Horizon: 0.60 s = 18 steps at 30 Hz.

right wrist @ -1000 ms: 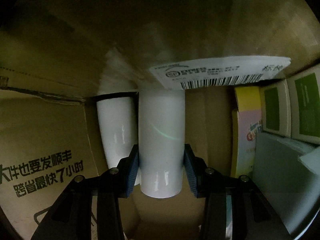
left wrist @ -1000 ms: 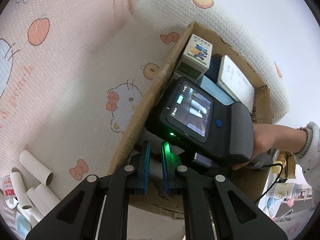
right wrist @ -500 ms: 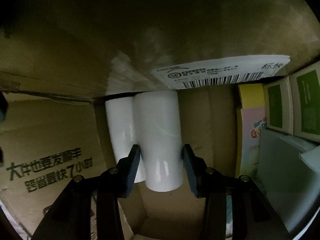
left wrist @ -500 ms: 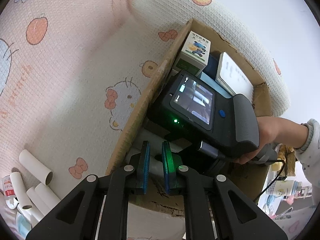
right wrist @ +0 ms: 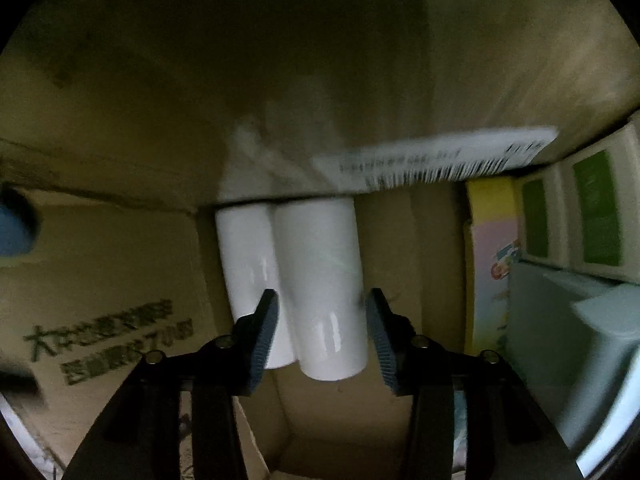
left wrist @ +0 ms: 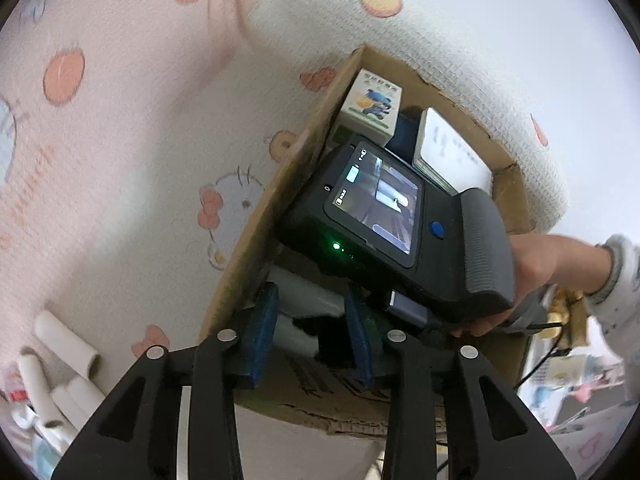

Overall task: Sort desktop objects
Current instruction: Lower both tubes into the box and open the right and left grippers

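Observation:
My right gripper [right wrist: 322, 326] is inside the cardboard box [right wrist: 120, 272], jaws open. Two white tubes lie side by side on the box floor. The nearer tube [right wrist: 324, 288] sits between the fingers with a small gap on each side. The other tube [right wrist: 248, 264] lies to its left. My left gripper [left wrist: 312, 334] is open and empty, held above the box's near rim [left wrist: 256, 248]. The right gripper's body with its lit screen [left wrist: 380, 204] reaches into the box from the right. Several loose white tubes [left wrist: 64, 344] lie on the patterned mat at lower left.
Green and white small boxes [right wrist: 592, 208], a yellow-pink packet [right wrist: 492, 256] and a pale grey box [right wrist: 560, 336] fill the box's right side. A shipping label [right wrist: 436, 160] is on the far wall. A cartoon-print carton [left wrist: 372, 108] stands in the far corner.
My right gripper has opened, let go of the white tube and drawn back a little. My left gripper has opened from nearly shut and shifted slightly.

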Motion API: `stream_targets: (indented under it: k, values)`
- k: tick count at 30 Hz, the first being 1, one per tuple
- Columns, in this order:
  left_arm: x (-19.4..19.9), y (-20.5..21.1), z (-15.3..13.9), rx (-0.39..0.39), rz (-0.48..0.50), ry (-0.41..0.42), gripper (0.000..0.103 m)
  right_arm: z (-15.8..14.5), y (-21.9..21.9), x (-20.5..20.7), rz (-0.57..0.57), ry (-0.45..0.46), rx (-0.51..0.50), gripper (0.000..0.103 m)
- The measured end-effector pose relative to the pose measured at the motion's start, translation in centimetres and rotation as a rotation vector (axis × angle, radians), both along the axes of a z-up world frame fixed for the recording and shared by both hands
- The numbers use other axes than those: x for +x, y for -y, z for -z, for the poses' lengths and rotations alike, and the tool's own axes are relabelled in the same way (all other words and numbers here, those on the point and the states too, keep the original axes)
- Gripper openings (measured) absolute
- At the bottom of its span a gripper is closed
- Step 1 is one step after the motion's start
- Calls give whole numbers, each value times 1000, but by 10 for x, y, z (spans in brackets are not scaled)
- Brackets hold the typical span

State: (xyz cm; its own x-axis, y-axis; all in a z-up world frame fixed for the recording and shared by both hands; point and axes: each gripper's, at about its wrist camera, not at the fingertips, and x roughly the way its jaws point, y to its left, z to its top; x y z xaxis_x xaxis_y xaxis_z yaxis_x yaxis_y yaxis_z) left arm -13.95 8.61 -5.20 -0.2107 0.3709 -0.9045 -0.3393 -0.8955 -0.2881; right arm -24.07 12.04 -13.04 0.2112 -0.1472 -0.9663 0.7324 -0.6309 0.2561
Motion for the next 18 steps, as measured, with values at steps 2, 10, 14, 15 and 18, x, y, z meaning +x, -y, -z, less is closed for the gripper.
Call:
stream_targets:
  k: [2,10,14,15,18]
  values:
    - [3,-2,-4,-10,7,-30,38,-5,-1,3,-4,-3,-7,65]
    - [7,9,-20,13,-21,-106,38,-38,-23,22,42,-112,60,66]
    - [10,10,-22,16,-44,-154,33,-57,-35,40,51,-301,214,66]
    - [9,10,-21,22,-55,-146,29,-61,-38,45,44,-338,225,66]
    - [8,16,-13,93,-89,-91,18,-72,-42,58,20,-406,228,66]
